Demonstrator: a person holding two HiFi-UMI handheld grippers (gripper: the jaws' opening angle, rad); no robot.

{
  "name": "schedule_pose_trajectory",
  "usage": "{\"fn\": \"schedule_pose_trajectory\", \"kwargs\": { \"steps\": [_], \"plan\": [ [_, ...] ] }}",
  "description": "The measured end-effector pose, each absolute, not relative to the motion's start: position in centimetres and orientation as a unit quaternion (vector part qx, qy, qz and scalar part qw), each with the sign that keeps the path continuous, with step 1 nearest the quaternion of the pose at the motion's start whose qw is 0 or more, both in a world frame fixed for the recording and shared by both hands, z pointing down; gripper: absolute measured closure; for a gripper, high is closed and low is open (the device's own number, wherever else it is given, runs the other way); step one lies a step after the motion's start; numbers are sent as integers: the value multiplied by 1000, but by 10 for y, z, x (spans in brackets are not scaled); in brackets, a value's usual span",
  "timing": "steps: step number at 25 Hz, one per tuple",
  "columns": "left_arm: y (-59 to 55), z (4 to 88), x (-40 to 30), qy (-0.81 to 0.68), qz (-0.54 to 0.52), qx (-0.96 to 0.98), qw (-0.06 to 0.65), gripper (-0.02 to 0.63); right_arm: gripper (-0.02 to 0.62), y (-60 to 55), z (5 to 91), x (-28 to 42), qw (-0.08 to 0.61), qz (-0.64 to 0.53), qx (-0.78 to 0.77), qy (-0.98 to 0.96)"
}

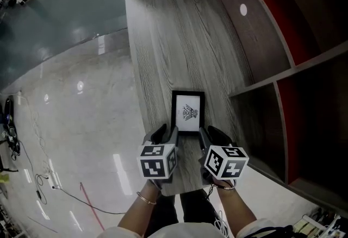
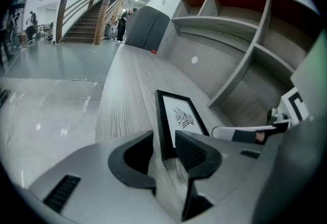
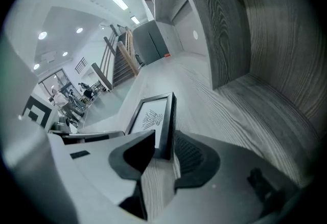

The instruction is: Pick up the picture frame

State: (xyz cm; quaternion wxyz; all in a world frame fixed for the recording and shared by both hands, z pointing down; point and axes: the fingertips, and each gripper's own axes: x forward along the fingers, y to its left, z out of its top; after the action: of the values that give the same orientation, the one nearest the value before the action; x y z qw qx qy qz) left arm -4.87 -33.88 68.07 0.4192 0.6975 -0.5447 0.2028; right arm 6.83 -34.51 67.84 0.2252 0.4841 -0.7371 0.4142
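Left gripper (image 1: 167, 134) and right gripper (image 1: 211, 134), fingers spread and gripping nothing, straddle the near corners of the picture frame (image 1: 188, 111), flat on the worktop (image 1: 163, 41); likely light, stiff, fragile-fronted, so pinch the side rails.

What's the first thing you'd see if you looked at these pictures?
A black picture frame with a little drawing lies flat on the grey wooden table, near its close end. The left tool and right tool each have a bottom corner of it between their open jaws. Big wooden shelves stand to the right.
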Motion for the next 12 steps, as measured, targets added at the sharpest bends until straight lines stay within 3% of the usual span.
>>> {"fn": "schedule_pose_trajectory", "kwargs": {
  "steps": [12],
  "plan": [
    [-349, 689, -48, -543, 208, 690, 431, 472, 480, -355, 693, 62, 233, 420, 476, -737]
  ]
}}
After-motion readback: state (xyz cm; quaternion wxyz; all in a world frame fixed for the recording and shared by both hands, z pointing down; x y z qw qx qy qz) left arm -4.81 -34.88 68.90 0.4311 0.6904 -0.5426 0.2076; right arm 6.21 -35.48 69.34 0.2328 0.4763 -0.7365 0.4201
